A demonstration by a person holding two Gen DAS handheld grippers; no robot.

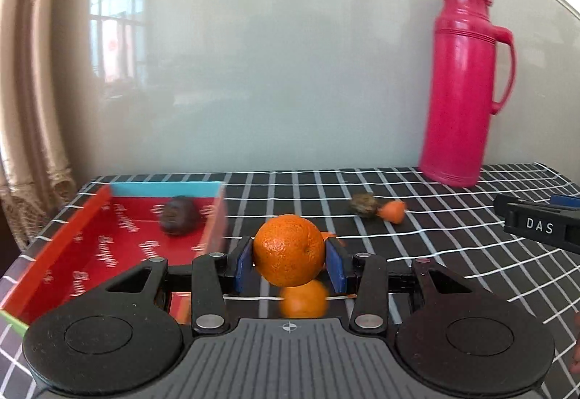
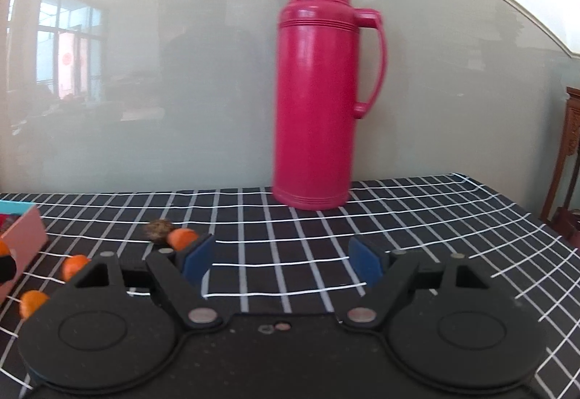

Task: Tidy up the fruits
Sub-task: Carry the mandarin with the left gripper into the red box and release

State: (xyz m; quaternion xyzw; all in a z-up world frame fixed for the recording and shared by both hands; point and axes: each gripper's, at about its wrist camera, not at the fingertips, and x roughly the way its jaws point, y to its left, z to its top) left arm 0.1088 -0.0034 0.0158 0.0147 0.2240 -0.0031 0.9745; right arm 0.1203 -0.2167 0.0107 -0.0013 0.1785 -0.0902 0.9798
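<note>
behind held orange (image 1: 289, 249): pink thermos (image 1: 464, 87), red box (image 1: 108, 239)

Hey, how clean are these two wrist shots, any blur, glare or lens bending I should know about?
Left wrist view: the held orange is sharp, while the orange below it and the red box are smeared. Right wrist view: the pink thermos has soft, blurred edges. Both views: the glossy wall mirrors a window, and the grid tablecloth lines bow from fisheye.
</note>
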